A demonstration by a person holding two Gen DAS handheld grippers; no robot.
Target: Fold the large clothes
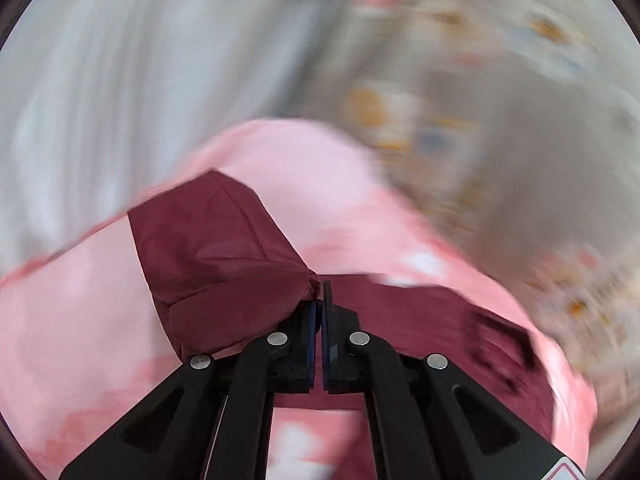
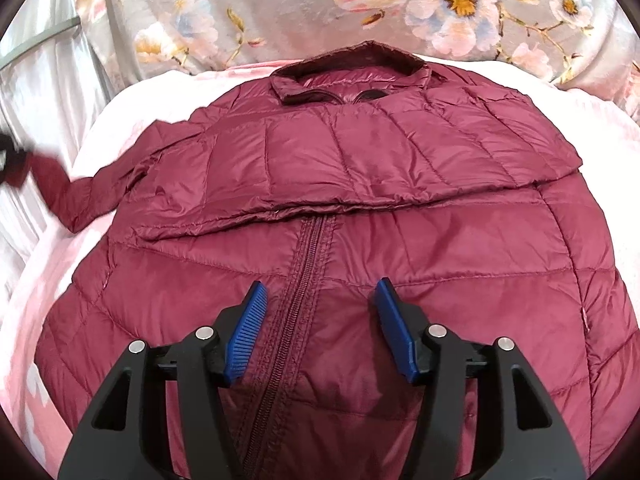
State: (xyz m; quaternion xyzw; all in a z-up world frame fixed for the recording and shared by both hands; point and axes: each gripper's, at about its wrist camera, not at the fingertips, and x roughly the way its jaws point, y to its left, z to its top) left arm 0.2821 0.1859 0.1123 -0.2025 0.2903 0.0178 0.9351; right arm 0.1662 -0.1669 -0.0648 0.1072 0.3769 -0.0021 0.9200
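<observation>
Left gripper [image 1: 319, 300] has its jaws pressed together on the cuff end of the sleeve [image 1: 224, 256], a small pucker of maroon cloth pinched at the tips. That hold looks meant to carry the sleeve across the body of the jacket [image 2: 320, 208] so it can be laid inward for a fold. The left wrist view is heavily smeared, so little beyond the sleeve and the pink blanket [image 1: 304, 168] under it can be told.

Right gripper [image 2: 320, 300] hovers with its blue pads [image 2: 248, 320] spread apart, one on either side of the zipper [image 2: 296, 300], gripping nothing; whether the pads touch the fabric I cannot tell. It seems placed to steady the lower front while the sleeve comes over.

The quilted maroon jacket lies front up and zipped on the pink blanket, collar [image 2: 352, 68] at the far end. One sleeve is already folded across the chest, its edge running over the top of the zipper. The other sleeve trails off to the left edge of the right wrist view.

Beyond the collar lies a floral cover [image 2: 440, 0], with pale curtain-like cloth [image 2: 40, 92] at the left. Nothing sits on the jacket to block the fold.
</observation>
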